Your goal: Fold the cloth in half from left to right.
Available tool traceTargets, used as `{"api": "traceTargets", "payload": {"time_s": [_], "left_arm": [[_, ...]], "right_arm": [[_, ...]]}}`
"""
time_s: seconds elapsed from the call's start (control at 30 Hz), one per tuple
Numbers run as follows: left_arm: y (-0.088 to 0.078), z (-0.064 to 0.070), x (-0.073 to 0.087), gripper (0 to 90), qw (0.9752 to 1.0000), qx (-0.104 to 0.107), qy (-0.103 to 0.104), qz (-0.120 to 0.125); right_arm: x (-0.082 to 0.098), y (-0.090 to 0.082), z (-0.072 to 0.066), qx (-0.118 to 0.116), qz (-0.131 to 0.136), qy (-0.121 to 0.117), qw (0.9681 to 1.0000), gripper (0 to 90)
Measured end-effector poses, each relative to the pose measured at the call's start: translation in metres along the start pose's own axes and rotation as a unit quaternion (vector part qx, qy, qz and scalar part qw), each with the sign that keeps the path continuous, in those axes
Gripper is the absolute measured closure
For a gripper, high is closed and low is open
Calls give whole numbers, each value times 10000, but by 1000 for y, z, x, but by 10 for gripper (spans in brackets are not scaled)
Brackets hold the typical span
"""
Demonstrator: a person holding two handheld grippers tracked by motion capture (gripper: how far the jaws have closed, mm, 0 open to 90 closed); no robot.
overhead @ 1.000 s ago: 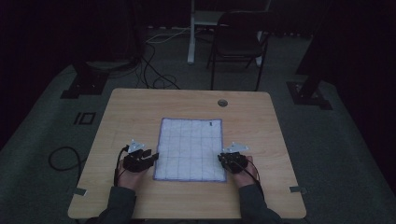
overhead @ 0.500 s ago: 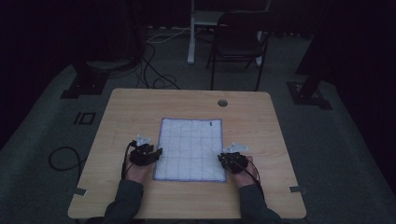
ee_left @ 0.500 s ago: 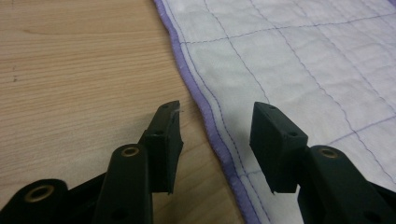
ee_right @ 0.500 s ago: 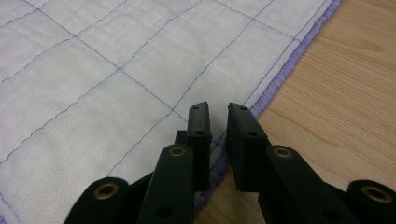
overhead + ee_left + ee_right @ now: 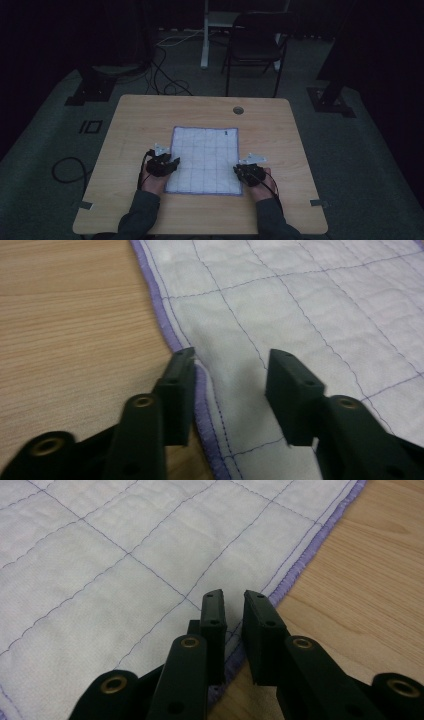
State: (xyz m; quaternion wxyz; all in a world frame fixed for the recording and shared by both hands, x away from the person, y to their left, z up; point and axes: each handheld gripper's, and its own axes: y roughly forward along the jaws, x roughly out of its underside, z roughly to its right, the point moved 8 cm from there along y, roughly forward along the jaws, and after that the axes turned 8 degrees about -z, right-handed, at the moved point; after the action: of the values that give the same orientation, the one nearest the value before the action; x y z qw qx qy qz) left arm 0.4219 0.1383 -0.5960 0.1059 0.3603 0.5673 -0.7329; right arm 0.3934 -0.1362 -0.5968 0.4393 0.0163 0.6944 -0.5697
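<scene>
A white quilted cloth (image 5: 205, 160) with a purple hem lies flat on the wooden table (image 5: 145, 115). My left gripper (image 5: 172, 162) sits at the cloth's left edge. In the left gripper view its jaws (image 5: 232, 357) stand apart astride the hem, one on the wood side and one over the cloth (image 5: 300, 305). They have just been closing and no pad presses on the cloth. My right gripper (image 5: 240, 172) is at the cloth's right edge near the front corner. Its jaws (image 5: 234, 597) are almost together, with the hem of the cloth (image 5: 100, 580) in the narrow gap.
A round cable hole (image 5: 238, 110) is set in the table near its far edge. Behind the table stand a dark chair (image 5: 255, 50) and a white post (image 5: 205, 35), with cables on the floor. Bare wood runs all around the cloth.
My left gripper has moved right and a little forward, from the bare wood onto the cloth's left edge. The right gripper has kept still.
</scene>
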Motion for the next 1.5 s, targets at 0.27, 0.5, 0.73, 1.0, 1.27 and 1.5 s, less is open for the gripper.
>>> {"api": "traceTargets", "payload": {"time_s": [0.27,0.5,0.73,1.0,1.27,1.5], "left_arm": [[-5,2,5,837,9999,87,72,-131],[-9,1,9,856,9997,165,16,-179],[-16,6,3,861,9991,419,71,55],[-29,20,-16,864,9968,709,160,335],[-40,42,-40,864,9927,1010,392,527],[-45,61,-56,865,9889,1214,554,655]], "right_arm": [[3,-3,-3,-51,-35,-2,10000,801],[4,-4,-5,-141,-66,-45,9999,798],[3,-10,0,-41,15,-35,10000,761],[6,-21,15,87,107,136,9998,758],[9,-21,15,93,94,143,9998,760],[9,-21,16,90,89,165,9998,761]]}}
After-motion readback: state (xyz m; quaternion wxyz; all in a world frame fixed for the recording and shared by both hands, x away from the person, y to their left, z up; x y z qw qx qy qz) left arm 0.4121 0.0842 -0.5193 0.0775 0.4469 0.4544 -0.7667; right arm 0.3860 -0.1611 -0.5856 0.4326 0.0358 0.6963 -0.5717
